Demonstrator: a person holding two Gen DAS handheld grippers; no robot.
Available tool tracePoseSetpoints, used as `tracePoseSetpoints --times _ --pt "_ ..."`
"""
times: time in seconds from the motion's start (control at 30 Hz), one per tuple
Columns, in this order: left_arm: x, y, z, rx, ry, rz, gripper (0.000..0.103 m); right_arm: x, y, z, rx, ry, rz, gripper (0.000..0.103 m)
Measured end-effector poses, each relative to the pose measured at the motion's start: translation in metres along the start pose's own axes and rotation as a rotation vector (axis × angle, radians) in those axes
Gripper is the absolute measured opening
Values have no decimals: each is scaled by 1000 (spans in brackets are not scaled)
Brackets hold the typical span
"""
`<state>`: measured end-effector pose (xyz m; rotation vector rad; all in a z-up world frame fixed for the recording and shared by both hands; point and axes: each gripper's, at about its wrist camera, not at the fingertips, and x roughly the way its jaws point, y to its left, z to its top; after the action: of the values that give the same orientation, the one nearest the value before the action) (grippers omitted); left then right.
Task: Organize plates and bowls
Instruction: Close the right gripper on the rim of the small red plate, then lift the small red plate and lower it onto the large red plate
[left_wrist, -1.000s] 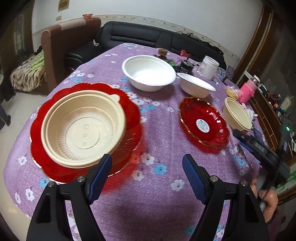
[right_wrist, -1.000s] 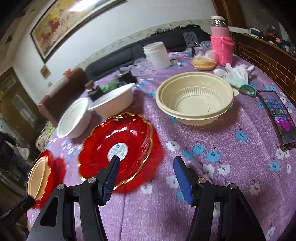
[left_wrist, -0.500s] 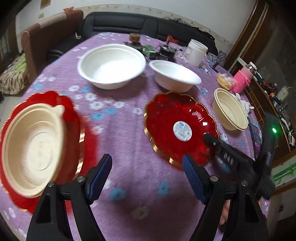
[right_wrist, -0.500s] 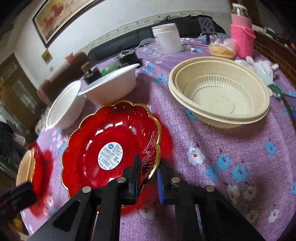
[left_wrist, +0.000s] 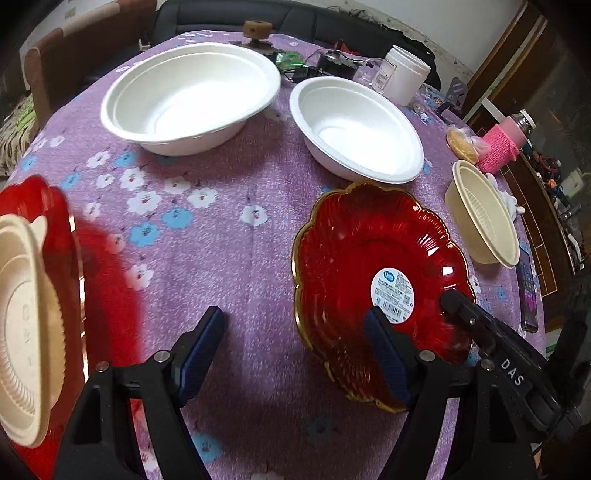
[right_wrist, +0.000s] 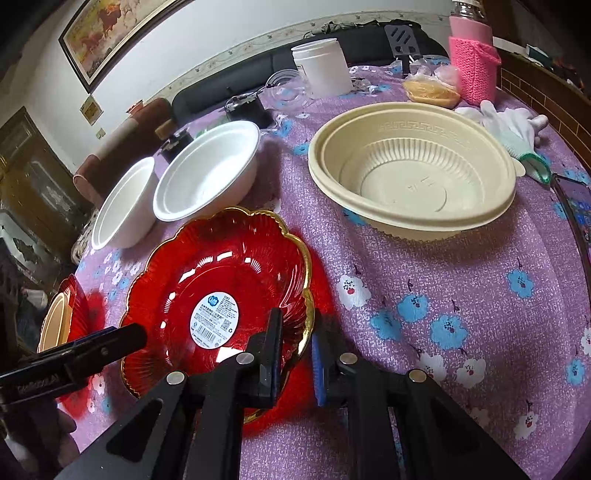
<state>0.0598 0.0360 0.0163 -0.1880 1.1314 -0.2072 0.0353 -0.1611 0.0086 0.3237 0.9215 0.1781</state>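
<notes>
Left gripper (left_wrist: 295, 354): jaws wide, nothing between them, above the purple flowered counter (left_wrist: 229, 229). Left of the jaws, a red plate (left_wrist: 107, 295) carries a cream bowl (left_wrist: 26, 325). Ahead of the jaws stand two white bowls, a large one (left_wrist: 192, 96) and a smaller one (left_wrist: 354, 125), near each other.

Right gripper (right_wrist: 295, 350): jaws narrow, clamped on the gold rim of the second red plate (right_wrist: 221, 280), one jaw inside the rim, one outside. Ahead and right of the jaws, a second cream bowl (right_wrist: 410, 170) rests on the counter.
</notes>
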Motion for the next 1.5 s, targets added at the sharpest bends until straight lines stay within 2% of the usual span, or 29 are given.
tracePoseSetpoints --times 0.17,0.2,0.27,0.3,0.43,0.53,0.77,1.03,1.23,1.5 --pt "9 -15 6 60 -23 34 71 1 1 0 -3 -5 -3 14" --pt "11 -19 7 73 -25 38 68 1 1 0 -1 -5 -2 14" --pt "15 -25 11 105 -30 55 55 1 1 0 0 -6 -1 15" --pt "17 -30 12 128 -35 69 45 1 1 0 0 -8 -2 14" --pt "19 -35 12 150 -52 115 37 1 1 0 1 -13 -4 15" --pt "15 -28 11 118 -49 105 31 1 2 -1 -3 -20 -11 14" --pt "-13 -11 2 56 -99 107 31 -15 18 -8 -52 -94 47 15" --pt "-71 20 -10 -11 -181 76 31 -53 59 -13 -118 -188 140 15" --pt "-118 62 -21 -74 -256 106 31 -62 118 -10 -199 -177 175 15" --pt "-156 145 -37 -200 -304 211 31 -29 204 -18 -285 -79 265 15"
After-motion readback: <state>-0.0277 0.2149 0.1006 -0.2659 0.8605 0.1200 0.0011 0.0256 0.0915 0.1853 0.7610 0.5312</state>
